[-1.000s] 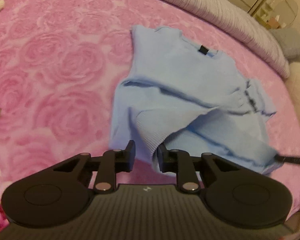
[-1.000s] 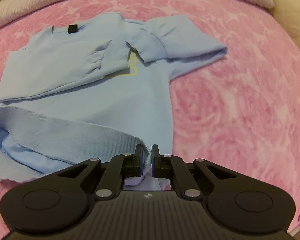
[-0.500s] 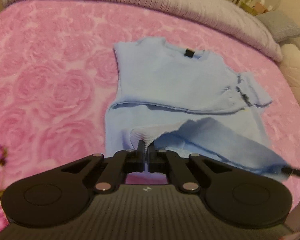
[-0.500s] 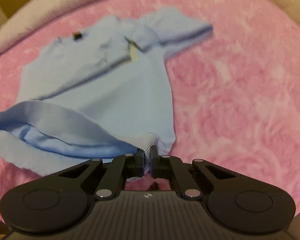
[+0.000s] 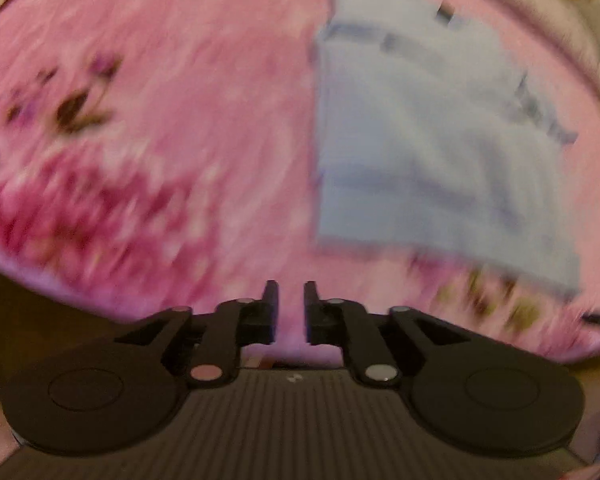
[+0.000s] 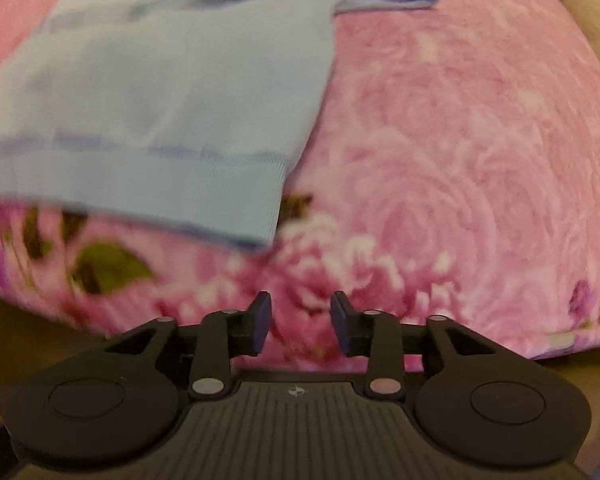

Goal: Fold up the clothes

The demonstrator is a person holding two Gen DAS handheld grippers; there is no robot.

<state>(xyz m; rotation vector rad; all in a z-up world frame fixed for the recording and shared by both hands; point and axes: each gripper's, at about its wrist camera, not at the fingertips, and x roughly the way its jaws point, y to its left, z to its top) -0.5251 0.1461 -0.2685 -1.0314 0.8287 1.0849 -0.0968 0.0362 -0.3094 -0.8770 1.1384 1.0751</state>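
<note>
A light blue sweater (image 5: 432, 132) lies flat on the pink rose-patterned bedspread (image 5: 160, 120), its ribbed hem toward me. It also shows in the right wrist view (image 6: 168, 92), upper left, with the hem (image 6: 140, 188) nearest. My left gripper (image 5: 291, 300) is open and empty, below and left of the sweater, over the bed's front edge. My right gripper (image 6: 300, 312) is open and empty, below and right of the hem's corner. Both views are blurred by motion.
The bedspread (image 6: 460, 140) stretches to the right of the sweater in the right wrist view. The bed's front edge (image 6: 380, 356) drops off just ahead of the fingers. A pale striped pillow or cover (image 5: 540, 8) runs along the far side.
Both grippers have let go of the sweater's hem and opened. The hem now lies flat on the bed. Both grippers have pulled back toward the bed's front edge.
</note>
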